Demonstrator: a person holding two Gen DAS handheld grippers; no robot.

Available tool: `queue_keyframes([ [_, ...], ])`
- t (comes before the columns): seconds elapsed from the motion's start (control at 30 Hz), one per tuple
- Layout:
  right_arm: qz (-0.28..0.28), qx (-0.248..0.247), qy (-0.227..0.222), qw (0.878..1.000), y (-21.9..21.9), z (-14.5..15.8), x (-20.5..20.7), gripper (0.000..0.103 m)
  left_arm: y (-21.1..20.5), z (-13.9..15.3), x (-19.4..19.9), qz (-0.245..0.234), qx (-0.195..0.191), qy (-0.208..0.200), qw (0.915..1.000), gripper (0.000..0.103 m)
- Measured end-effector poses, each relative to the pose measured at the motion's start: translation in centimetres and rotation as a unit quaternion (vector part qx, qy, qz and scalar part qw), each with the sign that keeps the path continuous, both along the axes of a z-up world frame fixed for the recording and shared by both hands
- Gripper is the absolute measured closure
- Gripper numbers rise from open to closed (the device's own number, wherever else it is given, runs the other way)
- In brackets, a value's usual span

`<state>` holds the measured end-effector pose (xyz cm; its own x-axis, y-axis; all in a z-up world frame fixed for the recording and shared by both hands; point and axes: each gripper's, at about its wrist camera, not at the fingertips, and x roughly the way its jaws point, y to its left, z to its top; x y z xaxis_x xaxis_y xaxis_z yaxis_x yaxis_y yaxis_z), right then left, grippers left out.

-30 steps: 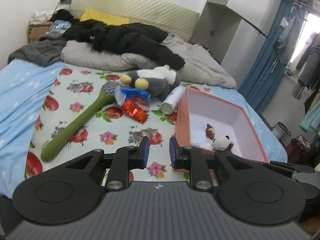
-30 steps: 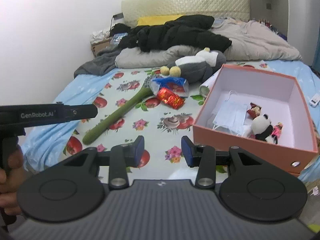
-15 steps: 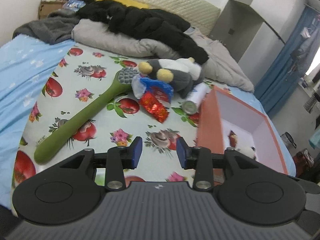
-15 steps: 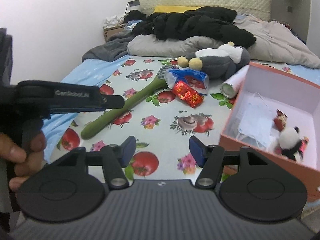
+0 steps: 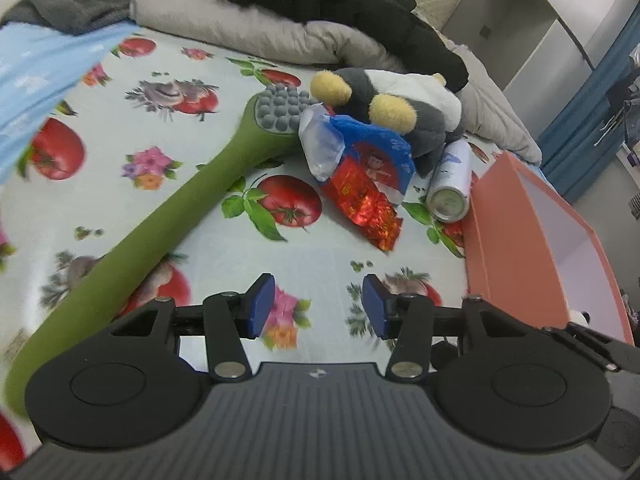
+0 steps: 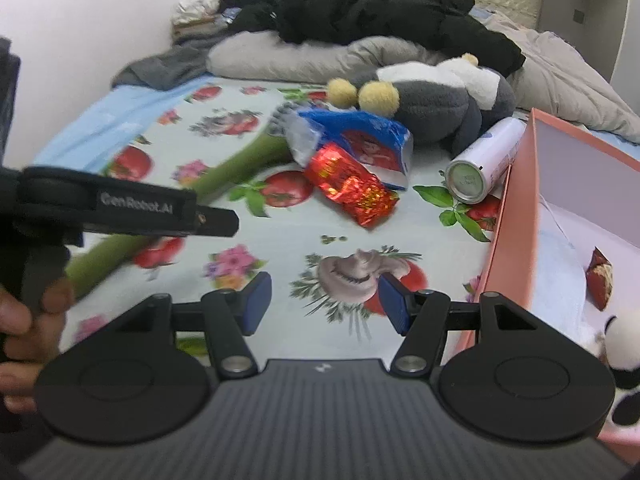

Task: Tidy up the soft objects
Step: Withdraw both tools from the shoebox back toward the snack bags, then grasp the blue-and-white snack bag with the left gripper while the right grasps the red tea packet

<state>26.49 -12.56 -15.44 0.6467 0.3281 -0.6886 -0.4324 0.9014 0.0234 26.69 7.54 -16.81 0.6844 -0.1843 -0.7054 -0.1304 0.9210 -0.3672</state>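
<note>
A grey, white and yellow plush toy point(image 5: 404, 100) lies on the fruit-print bedsheet; it also shows in the right wrist view point(image 6: 440, 96). In front of it lie a blue snack bag point(image 5: 368, 152), a red foil packet point(image 5: 360, 204) and a white spray can point(image 5: 450, 184). A long green massage stick point(image 5: 168, 216) lies to the left. An orange box point(image 5: 516, 248) stands on the right, with a small panda toy point(image 6: 620, 356) inside. My left gripper point(image 5: 318, 312) is open and empty above the sheet. My right gripper point(image 6: 324, 300) is open and empty, beside the box.
Black and grey clothes and a grey duvet point(image 6: 360, 36) are piled at the head of the bed. A blue sheet point(image 5: 36, 68) covers the left edge. The left gripper's body and the hand holding it point(image 6: 24, 320) fill the left of the right wrist view.
Both grippers have moved forward and lower toward the snack bags and plush toy. Both have opened wider. The box has slid to the right edge of both views.
</note>
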Motion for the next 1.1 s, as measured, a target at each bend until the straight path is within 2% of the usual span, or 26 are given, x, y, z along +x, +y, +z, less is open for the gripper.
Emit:
queue_keyframes([
  [0.23, -0.022, -0.015, 0.000, 1.000, 2.0, -3.2, 4.6, 0.041, 1.5, -2.5, 6.2, -0.005, -0.037, -0.009, 0.9993, 0.048],
  [0.4, -0.033, -0.033, -0.031, 0.998, 3.4, -4.4, 7.1, 0.041, 2.3, -3.1, 10.0, -0.008, -0.055, -0.019, 0.9983, 0.048],
  [0.63, -0.008, -0.092, -0.046, 0.995, 5.8, -5.6, 9.8, 0.042, 2.7, -4.6, 14.7, -0.010, -0.084, -0.009, 0.9963, 0.049],
  [0.8, 0.003, -0.109, -0.065, 0.992, 6.6, -6.4, 10.4, 0.043, 2.5, -5.8, 16.3, -0.015, -0.099, -0.001, 0.9950, 0.050],
  [0.83, 0.006, -0.114, -0.071, 0.991, 6.8, -6.4, 10.4, 0.043, 2.5, -5.9, 16.3, -0.015, -0.103, -0.003, 0.9945, 0.053],
  [1.0, 0.006, -0.131, -0.074, 0.989, 7.0, -6.3, 10.5, 0.066, 2.3, -6.0, 16.9, -0.012, -0.111, -0.006, 0.9937, 0.071],
  [1.07, 0.007, -0.126, -0.067, 0.990, 6.8, -6.0, 10.6, 0.070, 2.3, -5.9, 17.0, -0.009, -0.114, -0.008, 0.9934, 0.076],
  [1.1, 0.008, -0.122, -0.064, 0.990, 6.7, -5.9, 10.5, 0.081, 2.4, -5.8, 16.9, -0.007, -0.116, -0.009, 0.9932, 0.078],
])
